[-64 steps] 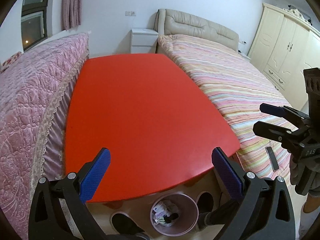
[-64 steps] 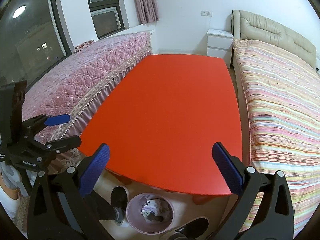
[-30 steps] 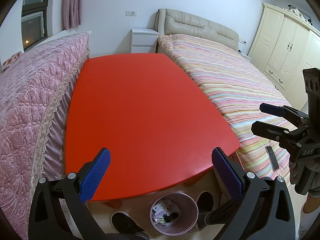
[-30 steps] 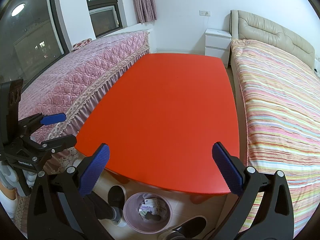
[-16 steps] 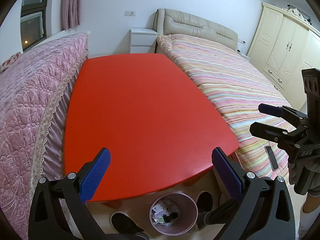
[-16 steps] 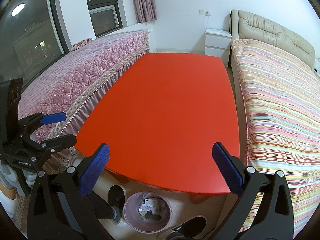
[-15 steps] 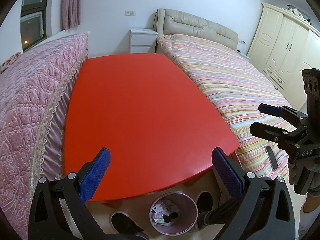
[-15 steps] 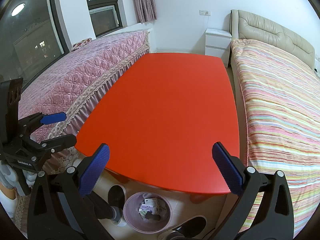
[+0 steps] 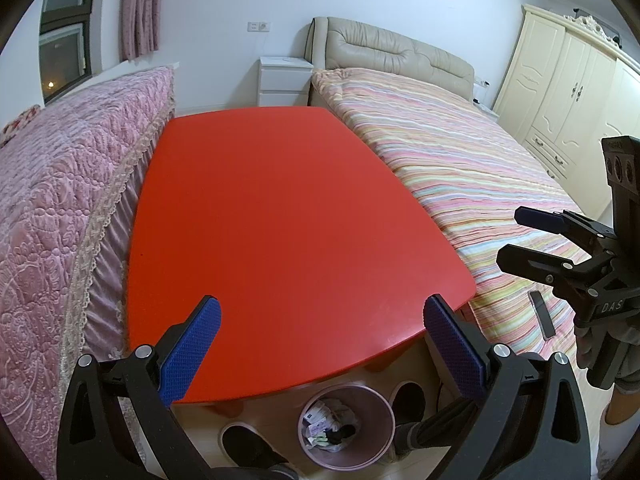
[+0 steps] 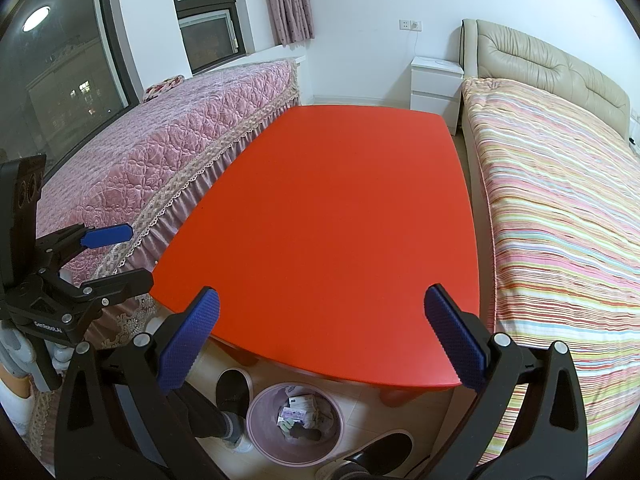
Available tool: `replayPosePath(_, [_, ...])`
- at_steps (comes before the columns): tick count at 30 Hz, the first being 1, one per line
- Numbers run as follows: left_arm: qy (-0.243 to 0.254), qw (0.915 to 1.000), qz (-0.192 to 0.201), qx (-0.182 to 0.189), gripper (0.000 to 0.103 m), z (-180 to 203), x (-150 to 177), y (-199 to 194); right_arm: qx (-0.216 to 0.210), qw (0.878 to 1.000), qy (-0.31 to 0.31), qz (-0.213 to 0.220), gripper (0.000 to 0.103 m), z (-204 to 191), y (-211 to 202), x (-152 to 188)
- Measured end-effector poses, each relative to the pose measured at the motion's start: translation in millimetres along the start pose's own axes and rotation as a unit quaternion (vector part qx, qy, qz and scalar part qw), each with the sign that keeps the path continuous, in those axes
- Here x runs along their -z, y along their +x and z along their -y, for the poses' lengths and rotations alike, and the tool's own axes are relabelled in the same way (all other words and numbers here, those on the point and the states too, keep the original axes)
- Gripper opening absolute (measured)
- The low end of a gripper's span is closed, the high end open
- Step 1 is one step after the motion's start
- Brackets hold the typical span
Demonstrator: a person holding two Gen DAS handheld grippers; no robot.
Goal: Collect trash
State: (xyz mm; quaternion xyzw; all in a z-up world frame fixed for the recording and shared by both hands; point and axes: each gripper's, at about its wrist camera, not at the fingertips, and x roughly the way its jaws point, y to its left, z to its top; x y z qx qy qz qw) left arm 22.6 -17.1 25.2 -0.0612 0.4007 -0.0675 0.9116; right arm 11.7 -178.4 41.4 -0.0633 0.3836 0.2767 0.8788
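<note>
Almost nothing has moved since the earlier frames: both views have only drifted slightly, and the red bench [image 9: 288, 216] keeps the same place between the 2 beds.

The left hand-held gripper [image 9: 320, 332] hovers above the near edge of the bench with its blue pads [image 9: 192, 348] spread wide and nothing between them. The right hand-held gripper [image 10: 320, 332] hangs just as wide and empty over the same edge; from the left wrist view it shows at the right side over the striped bed [image 9: 460, 168], its jaws apart.

The trash [image 10: 298, 412], a heap of crumpled papers and wrappers, lies inside the pink bin [image 10: 260, 424] on the floor below the near edge of the bench. A person's dark shoes [image 10: 232, 392] stand on the floor on either side of the bin.

A pink quilted bed [image 10: 168, 160] runs along the bench's left side, and a small dark flat object [image 9: 542, 314] lies on the striped bed.
</note>
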Motion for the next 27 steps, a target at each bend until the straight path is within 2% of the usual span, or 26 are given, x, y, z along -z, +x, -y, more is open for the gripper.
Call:
replayPosePath(14, [0.003,1.0,0.001,0.008,0.097,0.5,0.4,-1.4,0.001,1.0,0.001,-0.001,0.1,1.5,0.1,3.4])
replayPosePath(27, [0.019,0.9998,0.005,-0.003,0.097,3.7,2.5,1.8,0.0,1.0,0.0,-0.002,0.1,1.5,0.6,3.5])
